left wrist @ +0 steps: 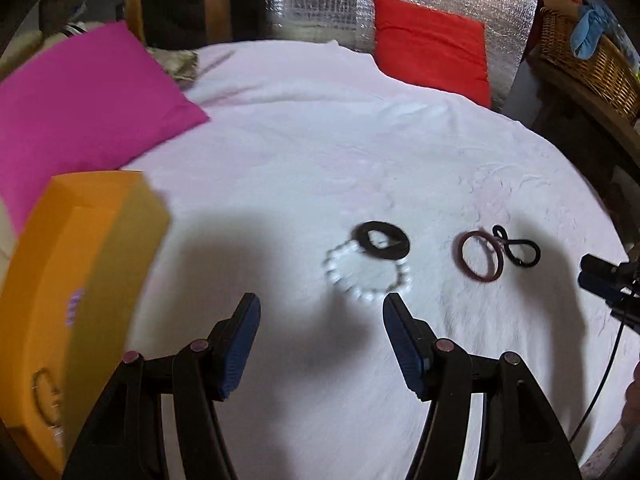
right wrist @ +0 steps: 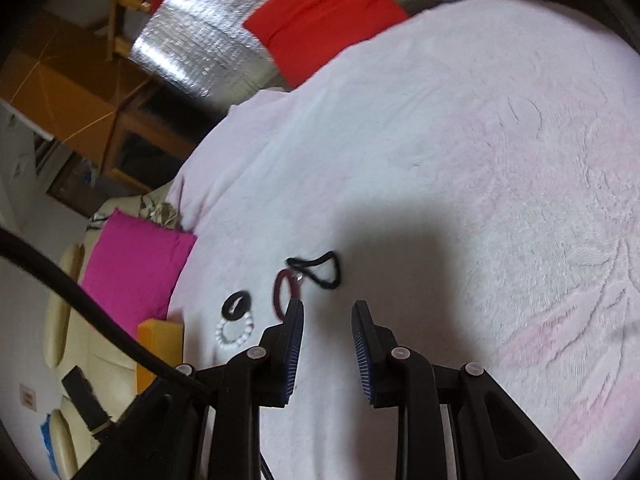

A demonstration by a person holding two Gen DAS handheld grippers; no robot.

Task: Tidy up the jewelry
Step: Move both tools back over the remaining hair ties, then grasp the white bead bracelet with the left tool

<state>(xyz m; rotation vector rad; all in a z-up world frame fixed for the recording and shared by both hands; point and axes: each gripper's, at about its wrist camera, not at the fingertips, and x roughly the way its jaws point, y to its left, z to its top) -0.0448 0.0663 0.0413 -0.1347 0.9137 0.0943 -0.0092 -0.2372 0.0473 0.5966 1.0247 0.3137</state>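
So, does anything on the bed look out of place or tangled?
Mostly loose but tidy. The white bead bracelet overlaps the black ring, and the thin black hair tie lies twisted beside the dark red bangle. Nothing looks damaged.

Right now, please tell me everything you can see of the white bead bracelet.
The bracelet is a closed ring of round white beads, glossy like pearl or plastic, slightly blurred. It lies flat on the pale blanket. Its far edge meets or slips just under a flat black ring. A dark red bangle lies apart to the right. The left tongs are open just before it, not touching.
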